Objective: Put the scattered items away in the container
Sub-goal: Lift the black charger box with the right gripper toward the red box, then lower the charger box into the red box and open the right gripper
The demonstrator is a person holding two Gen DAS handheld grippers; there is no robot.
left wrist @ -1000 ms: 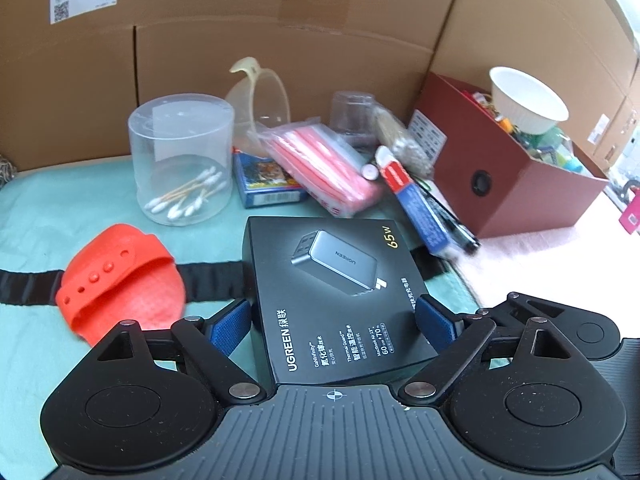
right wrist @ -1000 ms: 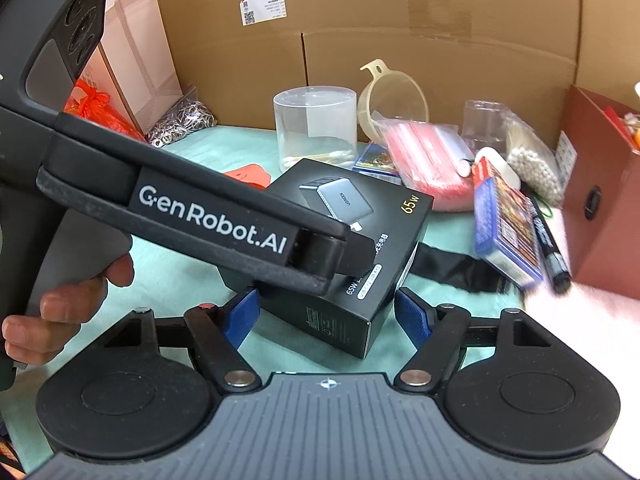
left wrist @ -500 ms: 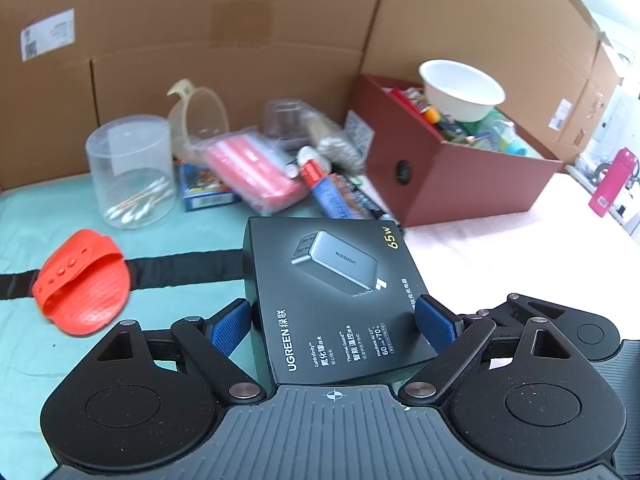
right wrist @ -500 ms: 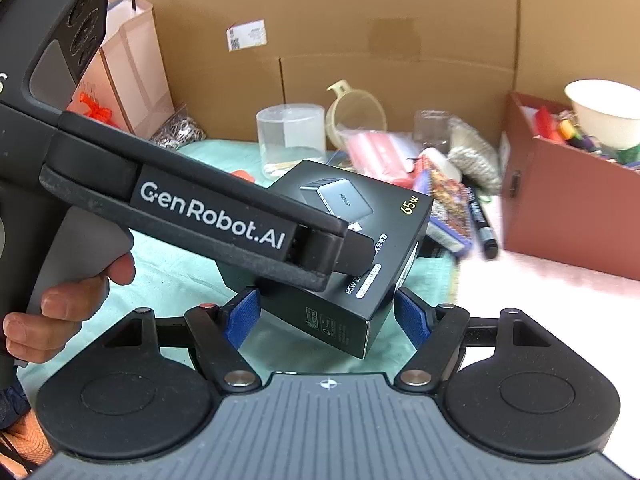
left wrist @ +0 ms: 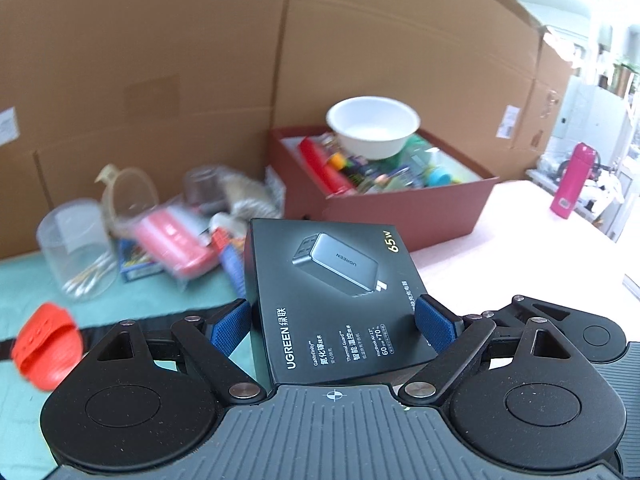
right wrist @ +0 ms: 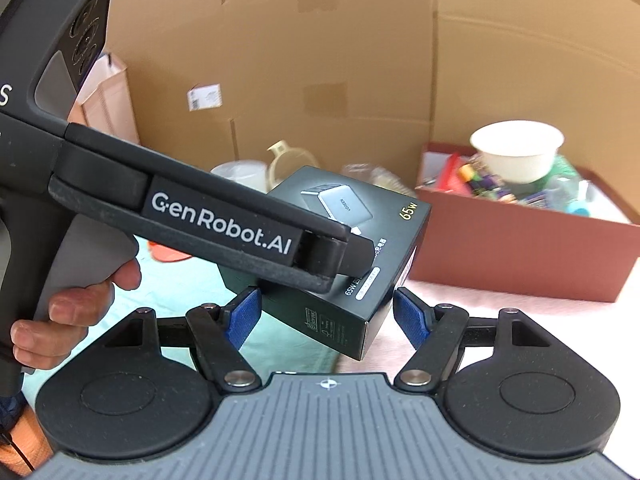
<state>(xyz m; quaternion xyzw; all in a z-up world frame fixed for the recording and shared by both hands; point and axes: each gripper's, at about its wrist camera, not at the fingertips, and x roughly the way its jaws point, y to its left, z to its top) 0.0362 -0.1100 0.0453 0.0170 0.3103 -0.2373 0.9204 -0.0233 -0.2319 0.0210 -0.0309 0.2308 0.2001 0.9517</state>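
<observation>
Left gripper (left wrist: 332,318): blue pads pressed on both sides of the charger box (left wrist: 336,300); box held off the mat (left wrist: 24,280).
Right gripper (right wrist: 327,316): fingers spread; pads flank the box's lower corner; contact cannot be told.
Hand (right wrist: 64,320): wrapped round the left gripper's handle.
Charger box: black, label up, tilted, in the air short of the bin (left wrist: 400,216).
Bin: red, open, beyond the box, crowded; white bowl (left wrist: 372,126) on top.
Clutter: cotton-swab tub (left wrist: 76,248), pink pack (left wrist: 172,244), orange mitt (left wrist: 46,346), left on the mat, blurred.
</observation>
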